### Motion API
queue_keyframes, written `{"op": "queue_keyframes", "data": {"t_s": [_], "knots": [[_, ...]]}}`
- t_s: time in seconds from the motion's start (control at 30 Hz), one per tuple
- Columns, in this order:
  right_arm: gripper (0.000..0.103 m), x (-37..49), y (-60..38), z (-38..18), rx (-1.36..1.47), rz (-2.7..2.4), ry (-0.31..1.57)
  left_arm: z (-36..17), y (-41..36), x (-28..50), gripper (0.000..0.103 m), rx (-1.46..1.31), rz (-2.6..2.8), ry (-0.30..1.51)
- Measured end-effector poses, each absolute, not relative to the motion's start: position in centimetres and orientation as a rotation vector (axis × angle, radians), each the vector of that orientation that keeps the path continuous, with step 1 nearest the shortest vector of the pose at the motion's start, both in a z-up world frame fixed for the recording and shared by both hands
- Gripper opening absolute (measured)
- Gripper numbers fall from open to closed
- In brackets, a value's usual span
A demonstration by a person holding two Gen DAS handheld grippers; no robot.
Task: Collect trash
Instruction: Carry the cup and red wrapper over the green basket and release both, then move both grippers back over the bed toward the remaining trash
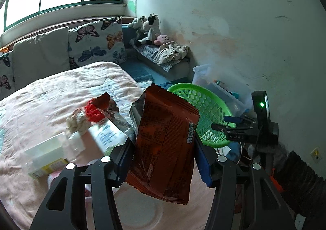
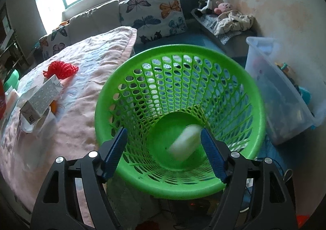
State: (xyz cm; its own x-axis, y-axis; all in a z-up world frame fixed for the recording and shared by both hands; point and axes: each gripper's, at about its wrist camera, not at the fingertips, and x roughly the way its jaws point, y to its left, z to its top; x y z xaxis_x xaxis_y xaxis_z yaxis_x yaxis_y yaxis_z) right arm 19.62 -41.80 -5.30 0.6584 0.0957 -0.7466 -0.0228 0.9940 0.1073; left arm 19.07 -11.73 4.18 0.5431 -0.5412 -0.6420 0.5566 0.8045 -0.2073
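Wrapper [image 1: 165,144], brown foil snack bag, is hanging pinched between the left claw [image 1: 163,154] pads, above the pink bed [image 1: 51,95]. Prob. near weightless, crinkly, slick, so it's flopping; gripping mid-body across the flat w/ firm pinch looks safest. Green basket [image 1: 205,107] is sitting ahead-right of that claw. Right claw [image 2: 164,152] is hovering released over the basket, nothing between its pads; a blurred white container [image 2: 185,142] is lying below it inside. More litter is lying left of the left claw.
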Motion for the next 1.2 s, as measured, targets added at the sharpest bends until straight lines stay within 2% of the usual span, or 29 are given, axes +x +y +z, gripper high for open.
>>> {"op": "queue_keyframes", "data": {"t_s": [0.5,0.9,0.97,1.1,1.2], "knots": [[0.076,13.5,-43.0,-2.7,0.062,0.031,0.744,2.6,-22.3,22.7,0.054,0.04,-0.732,0.829],[0.076,11.5,-44.7,-3.6,0.127,0.007,0.739,-0.3,-28.4,25.4,0.054,0.048,-0.743,0.906],[0.076,11.4,-44.9,-3.8,0.141,0.007,0.745,-0.8,-28.8,26.0,0.056,0.047,-0.741,0.921],[0.076,11.4,-44.9,-4.5,0.158,0.01,0.756,-1.5,-29.2,26.5,0.069,0.04,-0.733,0.934],[0.076,11.3,-44.7,-4.7,0.166,0.012,0.761,-1.9,-29.2,26.5,0.074,0.033,-0.734,0.941]]}}
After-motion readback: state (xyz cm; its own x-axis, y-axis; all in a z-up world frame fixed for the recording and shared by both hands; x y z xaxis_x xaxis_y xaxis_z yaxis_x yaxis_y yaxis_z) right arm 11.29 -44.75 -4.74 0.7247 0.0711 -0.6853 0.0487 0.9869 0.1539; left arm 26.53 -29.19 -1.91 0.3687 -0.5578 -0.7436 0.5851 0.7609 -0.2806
